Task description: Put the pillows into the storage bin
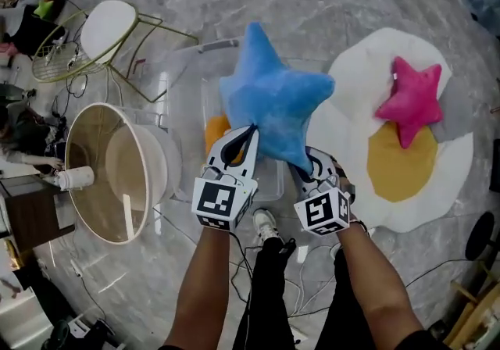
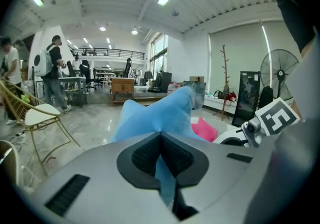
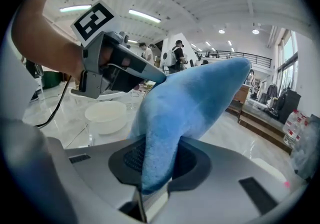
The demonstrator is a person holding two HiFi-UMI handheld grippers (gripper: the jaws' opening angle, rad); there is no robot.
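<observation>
Jaws of your left gripper [image 1: 247, 134] and right gripper [image 1: 306, 158] clamp the blue star-shaped plush pillow [image 1: 277, 98] over the clear plastic storage bin [image 1: 183, 106], an orange object [image 1: 216, 130] inside.

Left tongs [image 1: 246, 136], right tongs [image 1: 306, 165], both clamped.

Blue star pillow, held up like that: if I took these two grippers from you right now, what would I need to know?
The left gripper is shut on one point of the blue star pillow.
The right gripper is shut on another point of it.
The pillow is in the air over the clear storage bin, not yet inside.
Something orange shows in the bin; I cannot tell what.
The pink star pillow lies untouched on the egg-shaped rug.
Left to do: probably lower the blue one in, release, then fetch the pink one.
</observation>
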